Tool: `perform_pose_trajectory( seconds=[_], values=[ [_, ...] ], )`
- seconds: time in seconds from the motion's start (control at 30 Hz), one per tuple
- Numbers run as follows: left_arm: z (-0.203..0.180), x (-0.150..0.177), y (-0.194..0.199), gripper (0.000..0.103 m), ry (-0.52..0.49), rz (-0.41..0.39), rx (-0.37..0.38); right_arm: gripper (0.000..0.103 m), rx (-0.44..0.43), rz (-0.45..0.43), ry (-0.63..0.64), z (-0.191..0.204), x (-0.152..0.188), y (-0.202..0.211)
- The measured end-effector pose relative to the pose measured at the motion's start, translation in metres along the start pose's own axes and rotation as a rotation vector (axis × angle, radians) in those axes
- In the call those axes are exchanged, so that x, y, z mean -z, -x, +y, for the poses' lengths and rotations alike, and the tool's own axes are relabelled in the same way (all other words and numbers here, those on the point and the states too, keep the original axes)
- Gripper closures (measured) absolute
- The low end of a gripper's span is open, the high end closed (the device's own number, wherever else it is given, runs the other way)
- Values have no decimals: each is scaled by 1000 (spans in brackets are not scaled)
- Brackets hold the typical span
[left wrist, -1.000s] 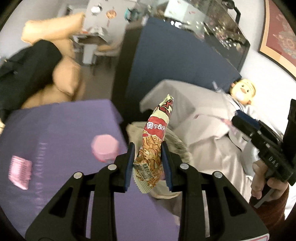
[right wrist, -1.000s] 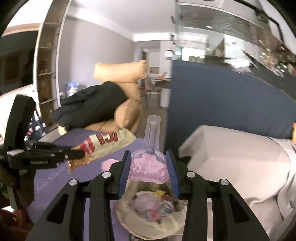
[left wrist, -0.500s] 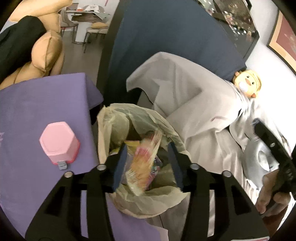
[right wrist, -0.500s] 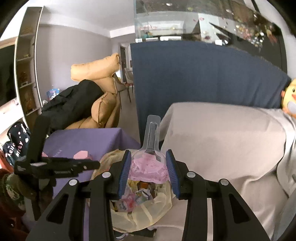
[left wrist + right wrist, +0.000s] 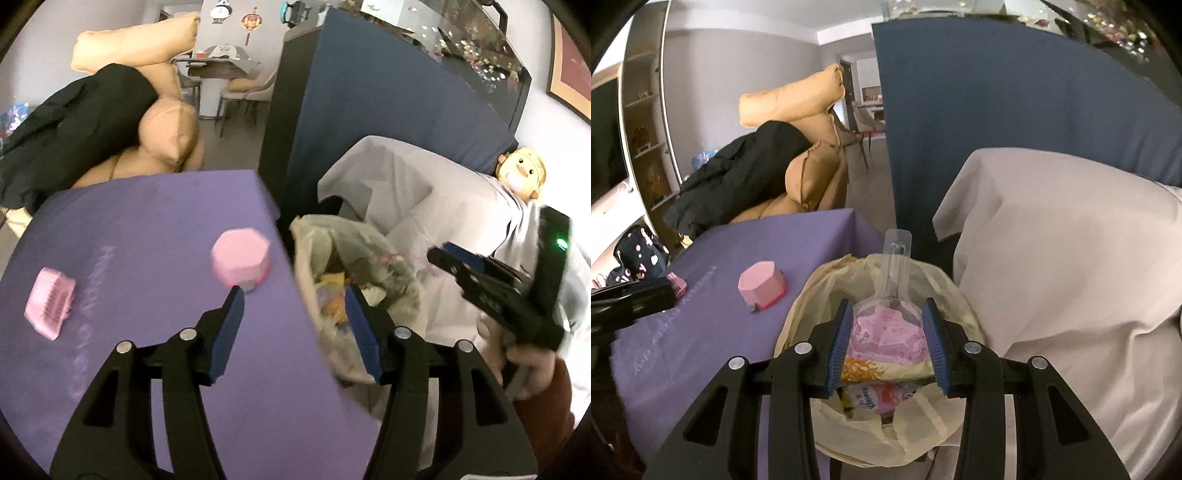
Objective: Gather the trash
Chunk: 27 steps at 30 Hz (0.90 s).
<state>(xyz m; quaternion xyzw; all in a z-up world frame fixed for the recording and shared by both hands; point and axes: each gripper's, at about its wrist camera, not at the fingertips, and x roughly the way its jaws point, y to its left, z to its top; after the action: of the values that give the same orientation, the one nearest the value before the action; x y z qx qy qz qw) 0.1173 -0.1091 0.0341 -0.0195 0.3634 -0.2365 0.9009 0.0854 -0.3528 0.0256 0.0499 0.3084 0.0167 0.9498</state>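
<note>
Clear blister pack poised over the trash bag, left gripper empty

The right gripper [image 5: 886,341] is clamped on a clear plastic blister pack [image 5: 891,321] with a pink insert, directly above the mouth of the yellowish trash bag [image 5: 934,280], which hangs beside the purple table [image 5: 738,350] and holds wrappers. The left gripper [image 5: 295,325] has its jaws spread wide with nothing between them, straddling the table edge and the bag's rim. Risks, as I judge them: the bag mouth is limp, so a release too near the rim could tip the pack onto the grey sheet [image 5: 1071,258]; the pink hexagonal box [image 5: 242,254] and the pink comb-like piece [image 5: 50,302] are not yet collected.
</note>
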Motion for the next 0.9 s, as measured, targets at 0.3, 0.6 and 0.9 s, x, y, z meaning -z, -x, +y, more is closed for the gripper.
perform_pose_trajectory(
  seconds=[0.3,0.6,0.9],
  values=[
    [18,45,57,33,24,-85,-77,50,7,13,-69,8,6,-3],
    [3,89,87,32,-14,-40,-128,50,-35,12,-69,53,24,69],
    [-22,99,121,32,-93,-92,-332,50,-116,6,-1,119,84,146]
  ],
)
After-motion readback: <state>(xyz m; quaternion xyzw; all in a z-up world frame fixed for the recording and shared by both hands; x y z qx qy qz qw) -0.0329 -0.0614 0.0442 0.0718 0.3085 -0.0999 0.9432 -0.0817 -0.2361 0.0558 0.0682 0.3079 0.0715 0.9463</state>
